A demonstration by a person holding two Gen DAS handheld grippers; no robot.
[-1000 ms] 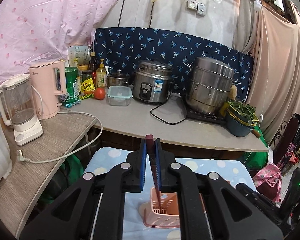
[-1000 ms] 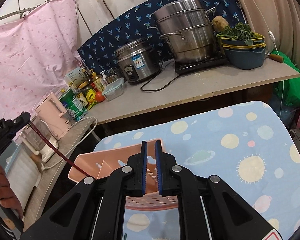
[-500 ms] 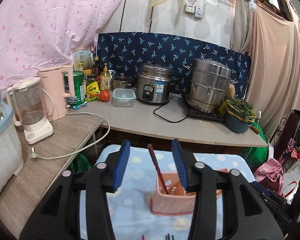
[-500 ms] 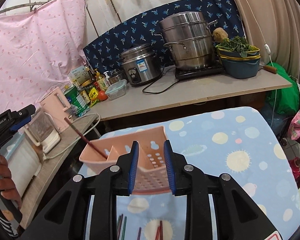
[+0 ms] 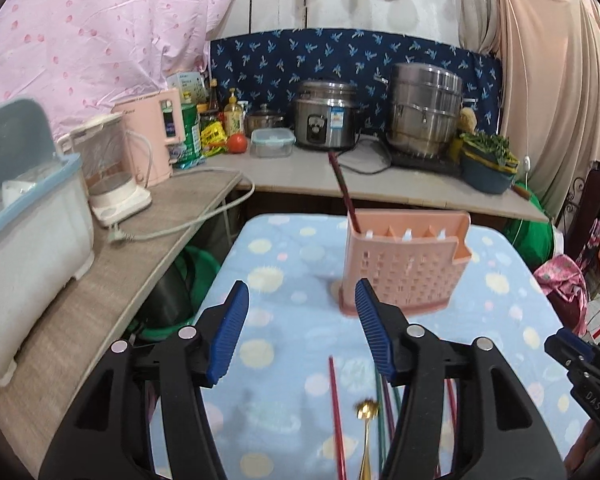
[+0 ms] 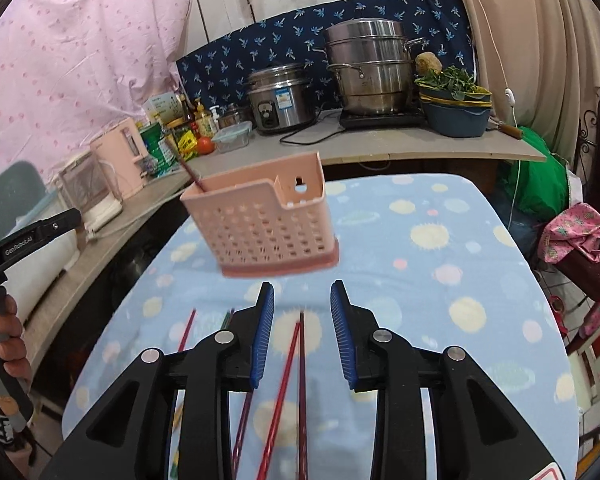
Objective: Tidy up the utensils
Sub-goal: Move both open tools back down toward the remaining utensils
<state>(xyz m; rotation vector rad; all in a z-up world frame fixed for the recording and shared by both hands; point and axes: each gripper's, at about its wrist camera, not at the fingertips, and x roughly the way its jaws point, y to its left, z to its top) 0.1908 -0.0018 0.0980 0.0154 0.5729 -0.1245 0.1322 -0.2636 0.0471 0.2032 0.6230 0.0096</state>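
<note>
Chopsticks (image 6: 284,384) lie loose on the spotted blue cloth (image 6: 440,280), and one dark red chopstick (image 5: 342,192) already leans in the left end compartment of the pink holder (image 5: 404,264), its top tilted away to the left. Far left in the left wrist view, a white bin (image 5: 24,248) with a blue lid sits on the side counter, then a blender (image 5: 112,176) and a pink kettle (image 5: 152,136) with a loose plug cord trailing beside them. Next, the left gripper (image 5: 302,328) hangs over the cloth with jaws spread wide, just been opening, nothing between them; a red chopstick (image 5: 336,412) and a gold spoon (image 5: 366,432) lie on the cloth below, near the right finger. The holder stands upright on the cloth beyond its tips, apart from both grippers. Over in the right wrist view, a hand (image 6: 8,340) grips the left tool's handle at the left edge. The right gripper (image 6: 302,336) has also been opening its jaws, modestly parted and empty, with two chopsticks on the cloth underneath. On the back counter stand a rice cooker (image 6: 280,98) and, further right, a steel steamer (image 6: 370,68).
</note>
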